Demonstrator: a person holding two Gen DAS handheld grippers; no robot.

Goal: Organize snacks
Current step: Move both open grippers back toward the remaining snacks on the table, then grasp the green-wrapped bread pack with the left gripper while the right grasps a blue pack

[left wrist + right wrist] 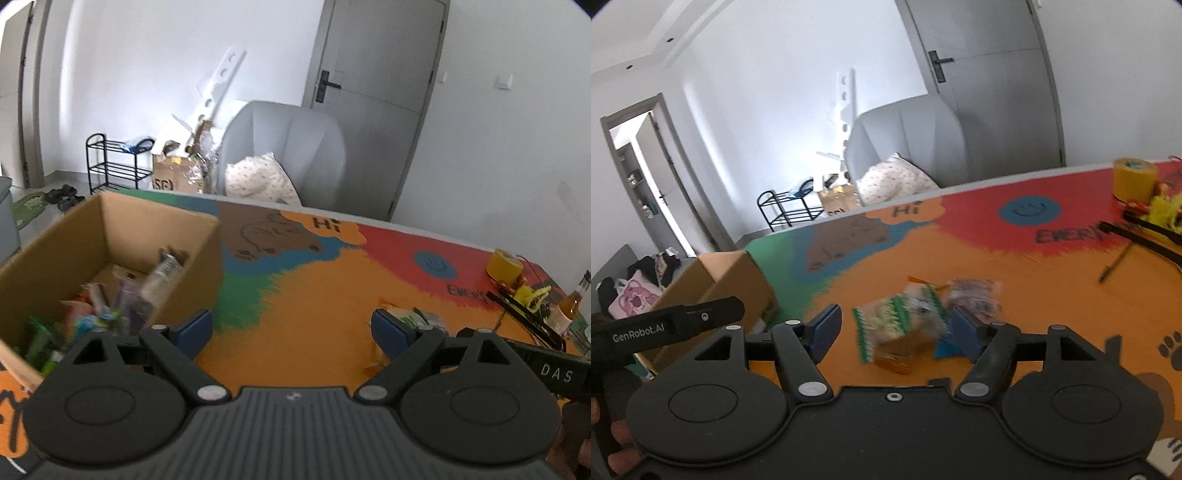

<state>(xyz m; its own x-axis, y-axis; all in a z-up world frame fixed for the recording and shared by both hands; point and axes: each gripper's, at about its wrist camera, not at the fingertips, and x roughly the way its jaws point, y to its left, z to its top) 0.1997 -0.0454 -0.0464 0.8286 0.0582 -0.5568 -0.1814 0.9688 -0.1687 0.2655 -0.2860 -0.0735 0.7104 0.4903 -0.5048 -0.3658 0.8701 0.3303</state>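
Above the orange part of the painted table (303,295), the left gripper (291,328) has its blue pads spread wide with nothing between them. The cardboard box (110,236) at the table's left edge holds several snack packets (122,302), blurred. Over the same table, the right gripper (895,326) is also parted and presses on nothing; a green-striped snack bag (899,325) lies on the surface in front of its gap, with more wrapped snacks (975,295) just beside. A yellow tape roll (1134,179) stands near the far right edge. Behind are a grey armchair (284,151) and a grey door (376,55).
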